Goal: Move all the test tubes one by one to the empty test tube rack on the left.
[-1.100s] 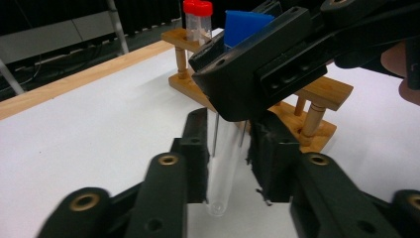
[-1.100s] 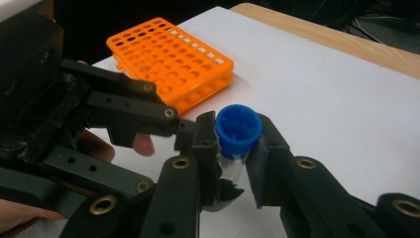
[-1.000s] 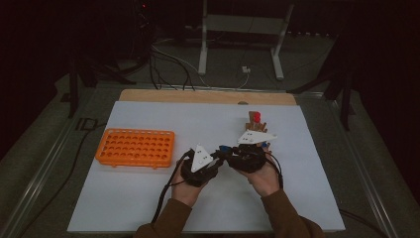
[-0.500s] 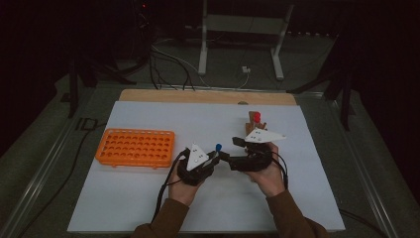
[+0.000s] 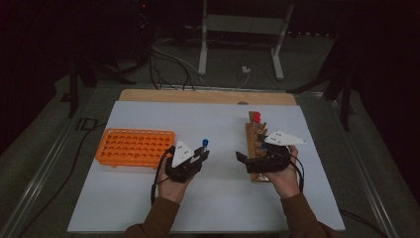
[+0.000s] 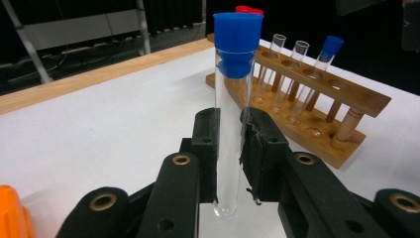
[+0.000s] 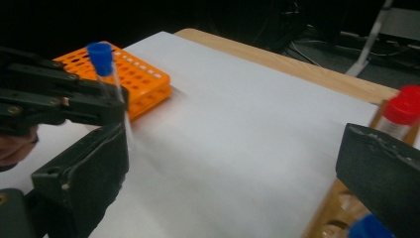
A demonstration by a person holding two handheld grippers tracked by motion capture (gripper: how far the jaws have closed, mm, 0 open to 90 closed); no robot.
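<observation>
The left gripper is clamped on a clear test tube with a blue cap; in the left gripper view both black pads press flat against the glass near its lower half, and the tube stands upright between them, its rounded bottom hanging free below the jaws. In the high view the held tube sits to the left of the wooden test tube rack, well apart from it, with the blue cap showing above the gripper.

The right gripper has just been opening, and its jaws stand wide apart with nothing between them; in the right gripper view only white table surface lies between the two pads. This gripper hovers at the near end of the wooden rack, just beside it.

In the wooden rack stand a red-capped tube at the far end, two uncapped tubes and another blue-capped tube. The orange tube rack lies far to the left of the wooden rack, beyond the left gripper.
</observation>
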